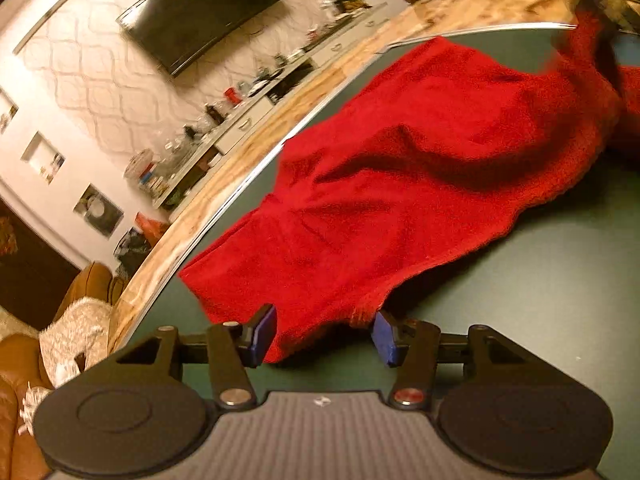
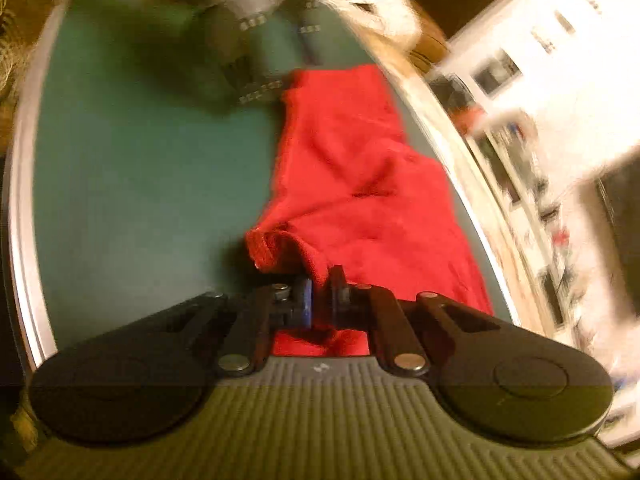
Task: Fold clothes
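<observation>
A red knitted garment (image 1: 400,184) lies rumpled on the dark green table (image 1: 540,300), stretching from the near edge to the far right. My left gripper (image 1: 324,336) is open, its blue pads on either side of the garment's near hem, which lies between them. In the right wrist view the same red garment (image 2: 360,184) runs along the table's right edge. My right gripper (image 2: 320,300) is shut on a raised fold of the garment's near edge. The left gripper (image 2: 248,40) shows blurred at the far end.
The round table has a silver rim (image 1: 224,208) and a wood-pattern border (image 1: 256,148). Beyond it are a wall TV (image 1: 200,12), a long cluttered sideboard (image 1: 224,132) and brown sofas (image 1: 24,360). Bare green tabletop (image 2: 140,184) lies left of the garment.
</observation>
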Action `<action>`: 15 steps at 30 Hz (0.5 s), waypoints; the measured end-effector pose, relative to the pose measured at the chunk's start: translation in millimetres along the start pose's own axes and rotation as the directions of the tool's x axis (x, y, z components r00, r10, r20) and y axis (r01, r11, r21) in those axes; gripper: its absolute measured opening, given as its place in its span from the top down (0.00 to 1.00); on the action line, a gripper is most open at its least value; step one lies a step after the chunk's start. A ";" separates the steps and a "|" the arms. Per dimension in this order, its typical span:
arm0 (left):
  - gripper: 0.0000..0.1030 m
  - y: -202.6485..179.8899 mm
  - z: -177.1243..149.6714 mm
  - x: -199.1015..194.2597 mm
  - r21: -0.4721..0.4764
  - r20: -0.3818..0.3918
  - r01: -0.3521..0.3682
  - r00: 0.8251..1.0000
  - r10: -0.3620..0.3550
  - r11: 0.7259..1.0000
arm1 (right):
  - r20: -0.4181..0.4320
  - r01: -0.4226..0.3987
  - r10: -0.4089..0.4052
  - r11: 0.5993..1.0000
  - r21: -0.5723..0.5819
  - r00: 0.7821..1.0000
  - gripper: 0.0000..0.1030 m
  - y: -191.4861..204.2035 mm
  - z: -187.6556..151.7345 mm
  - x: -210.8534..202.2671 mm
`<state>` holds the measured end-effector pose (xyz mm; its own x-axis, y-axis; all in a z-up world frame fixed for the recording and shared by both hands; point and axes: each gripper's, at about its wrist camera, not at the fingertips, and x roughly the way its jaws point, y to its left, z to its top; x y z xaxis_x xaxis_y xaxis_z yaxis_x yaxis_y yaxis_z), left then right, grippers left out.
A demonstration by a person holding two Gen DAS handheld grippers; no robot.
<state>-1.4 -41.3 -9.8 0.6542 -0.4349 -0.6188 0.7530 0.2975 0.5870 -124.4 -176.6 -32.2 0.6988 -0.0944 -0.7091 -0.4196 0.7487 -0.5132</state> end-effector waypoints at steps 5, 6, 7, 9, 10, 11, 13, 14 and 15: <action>0.42 -7.0 1.3 1.5 0.072 0.008 -0.001 1.000 0.001 0.997 | -0.004 -0.012 0.013 0.982 0.187 1.000 0.89 -59.4 -1.6 -9.0; 0.42 -6.2 1.4 1.9 0.078 0.006 0.003 1.000 -0.003 0.997 | -0.003 -0.013 0.014 0.977 0.213 1.000 0.89 -69.5 -2.2 -9.2; 0.42 -6.0 1.2 2.9 0.088 0.005 0.002 1.000 -0.003 0.996 | -0.002 -0.012 0.012 0.971 0.237 1.000 0.89 -79.3 -3.0 -9.1; 0.41 -6.4 0.7 3.6 0.115 0.005 -0.004 1.000 0.003 0.993 | -0.001 -0.009 0.010 0.959 0.283 1.000 0.89 -94.6 -6.0 -7.1; 0.40 -6.5 0.2 3.6 0.129 0.005 -0.006 1.000 0.005 0.992 | -0.005 -0.004 0.006 0.954 0.301 1.000 0.89 -100.8 -8.0 -3.2; 0.40 -6.5 -0.5 4.8 0.139 0.003 -0.005 1.000 0.005 0.990 | -0.010 0.000 0.003 0.949 0.314 1.000 0.89 -105.0 -10.8 0.7; 0.40 -5.0 -1.3 9.0 0.152 -0.004 -0.006 1.000 0.007 0.988 | -0.019 0.000 0.007 0.940 0.340 1.000 0.89 -110.5 -19.3 4.8; 0.40 -3.1 -1.0 11.4 0.153 -0.006 -0.005 1.000 0.006 0.988 | -0.021 -0.008 0.016 0.937 0.350 1.000 0.89 -112.3 -21.7 7.4; 0.40 -1.7 0.0 14.2 0.154 -0.006 -0.007 1.000 0.008 0.988 | -0.022 -0.012 0.021 0.934 0.356 1.000 0.89 -113.7 -23.7 7.9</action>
<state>6.7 -47.9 -19.6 0.6605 -0.4273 -0.6174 0.7286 0.1661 0.6645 -84.9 -277.9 9.1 0.6773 -0.0930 -0.7298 -0.1937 0.9344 -0.2989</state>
